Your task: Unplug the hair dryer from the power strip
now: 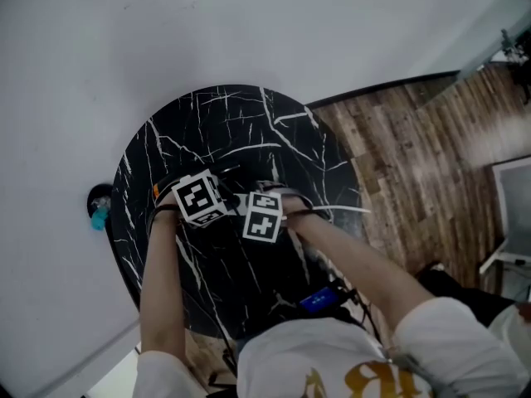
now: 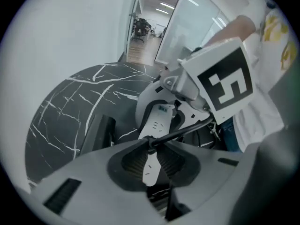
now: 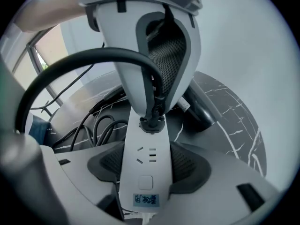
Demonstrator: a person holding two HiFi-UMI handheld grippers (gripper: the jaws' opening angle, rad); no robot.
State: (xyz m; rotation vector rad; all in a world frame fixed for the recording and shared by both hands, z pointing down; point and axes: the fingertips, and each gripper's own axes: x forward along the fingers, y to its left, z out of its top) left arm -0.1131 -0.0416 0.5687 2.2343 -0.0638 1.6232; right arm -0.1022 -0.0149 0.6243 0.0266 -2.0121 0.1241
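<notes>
right hand-held gripper (image 3: 147, 162) clamping power strip (image 3: 146, 146), left hand-held gripper (image 2: 151, 158) pinching plug (image 3: 152, 123)

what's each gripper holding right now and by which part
Right gripper clamps the power strip by its long sides; left gripper pinches the plug seated in it.

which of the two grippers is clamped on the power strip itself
The right gripper: its jaws press the sides of the white power strip. The left gripper is closed on the black plug seated in the strip instead.
</notes>
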